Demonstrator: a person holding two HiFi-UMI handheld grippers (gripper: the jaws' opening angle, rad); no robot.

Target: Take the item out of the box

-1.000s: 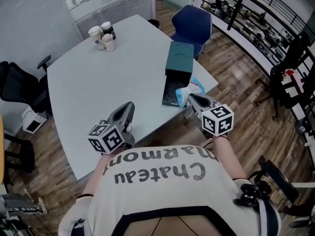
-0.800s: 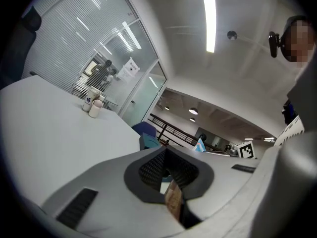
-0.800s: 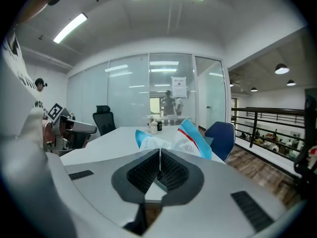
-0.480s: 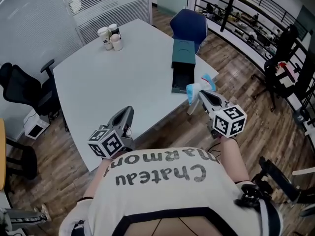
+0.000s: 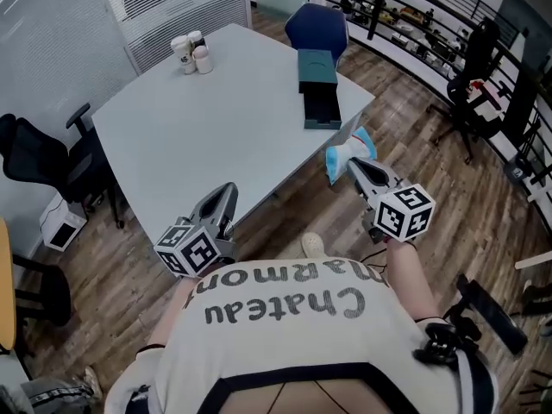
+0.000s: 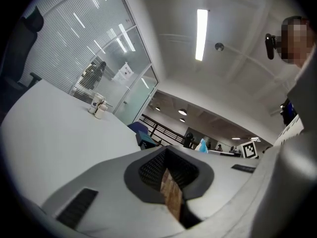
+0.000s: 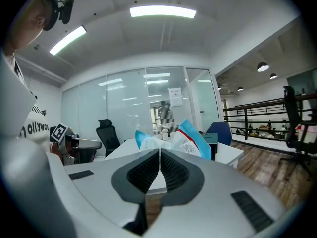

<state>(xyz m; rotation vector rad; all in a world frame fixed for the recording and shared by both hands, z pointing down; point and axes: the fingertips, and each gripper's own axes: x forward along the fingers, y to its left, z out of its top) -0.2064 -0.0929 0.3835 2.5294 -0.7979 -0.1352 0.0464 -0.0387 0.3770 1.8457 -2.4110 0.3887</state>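
Note:
A dark teal box (image 5: 316, 67) lies near the table's far right edge, its drawer (image 5: 322, 110) pulled out toward me. My right gripper (image 5: 353, 167) is shut on a blue and white packet (image 5: 348, 151), held in the air over the wooden floor, just off the table's right edge and well clear of the box. In the right gripper view the packet (image 7: 174, 139) sticks up past the closed right gripper (image 7: 159, 155). My left gripper (image 5: 226, 194) hovers near the table's front edge, shut with nothing in it. The left gripper view shows the left gripper (image 6: 167, 171) and the distant box (image 6: 144, 139).
Several cups (image 5: 191, 53) stand at the far corner of the grey table (image 5: 198, 136). A blue chair (image 5: 315, 26) is behind the box, black chairs (image 5: 47, 162) stand left, another chair (image 5: 470, 67) and a railing are at the right.
Both grippers have drawn back from the table. The right one carried the packet away from the drawer's mouth and out over the floor. The box stayed put.

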